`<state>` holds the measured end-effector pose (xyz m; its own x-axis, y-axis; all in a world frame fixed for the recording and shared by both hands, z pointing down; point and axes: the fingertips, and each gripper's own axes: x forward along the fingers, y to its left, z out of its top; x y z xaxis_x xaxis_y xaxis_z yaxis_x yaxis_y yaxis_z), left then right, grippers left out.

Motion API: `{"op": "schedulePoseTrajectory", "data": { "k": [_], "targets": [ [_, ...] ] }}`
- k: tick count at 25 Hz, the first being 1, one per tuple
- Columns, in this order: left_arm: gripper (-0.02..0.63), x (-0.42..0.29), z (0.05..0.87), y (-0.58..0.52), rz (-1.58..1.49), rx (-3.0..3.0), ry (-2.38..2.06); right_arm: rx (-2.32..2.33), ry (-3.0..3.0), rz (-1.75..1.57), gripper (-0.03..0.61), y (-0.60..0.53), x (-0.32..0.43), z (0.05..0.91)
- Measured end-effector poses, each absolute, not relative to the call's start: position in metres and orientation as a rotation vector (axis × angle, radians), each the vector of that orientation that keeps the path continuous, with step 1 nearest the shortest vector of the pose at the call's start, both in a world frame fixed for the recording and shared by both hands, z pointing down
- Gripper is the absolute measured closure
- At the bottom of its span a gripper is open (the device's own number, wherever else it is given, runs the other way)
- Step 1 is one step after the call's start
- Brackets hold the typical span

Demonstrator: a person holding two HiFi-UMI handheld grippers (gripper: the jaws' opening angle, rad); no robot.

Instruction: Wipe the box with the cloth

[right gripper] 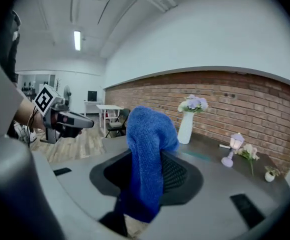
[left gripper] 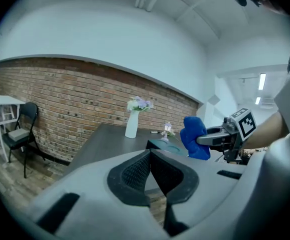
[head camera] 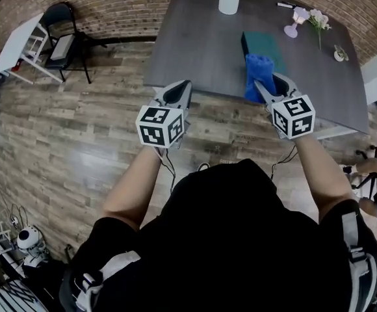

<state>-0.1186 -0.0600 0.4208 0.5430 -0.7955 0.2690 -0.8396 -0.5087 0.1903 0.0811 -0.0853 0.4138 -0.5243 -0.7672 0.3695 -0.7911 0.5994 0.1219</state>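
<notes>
Since the box (head camera: 273, 43) lies flat on the desk (head camera: 195, 38) straight ahead of your right hand-held gripper (head camera: 274, 87), just past the near edge, I'd say that's the arm for the wipe. The box is low and dark teal, with its long side running away from you. The fuzzy blue cloth (head camera: 259, 75) is pinched in the right jaws, bunched up over the box's near end. Your left hand-held gripper (head camera: 177, 96) is closed on nothing, off to the left over the floor.

brick wall (head camera: 130, 5), plank floor (head camera: 65, 135).
</notes>
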Motion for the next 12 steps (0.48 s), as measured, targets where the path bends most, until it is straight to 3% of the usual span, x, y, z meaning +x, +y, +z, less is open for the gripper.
{"op": "schedulePoseTrajectory", "data": {
  "k": [6,12],
  "targets": [
    [0.604,-0.144,0.436,-0.067,0.206,2.451,-1.361,0.911,-2.336,-0.028,0.431,-0.102,0.009,0.457],
    [0.604,-0.123,0.451,-0.101,0.196,2.416,-1.372,0.563,-2.174,-0.064,0.431,-0.123,0.003,0.512]
  ]
}}
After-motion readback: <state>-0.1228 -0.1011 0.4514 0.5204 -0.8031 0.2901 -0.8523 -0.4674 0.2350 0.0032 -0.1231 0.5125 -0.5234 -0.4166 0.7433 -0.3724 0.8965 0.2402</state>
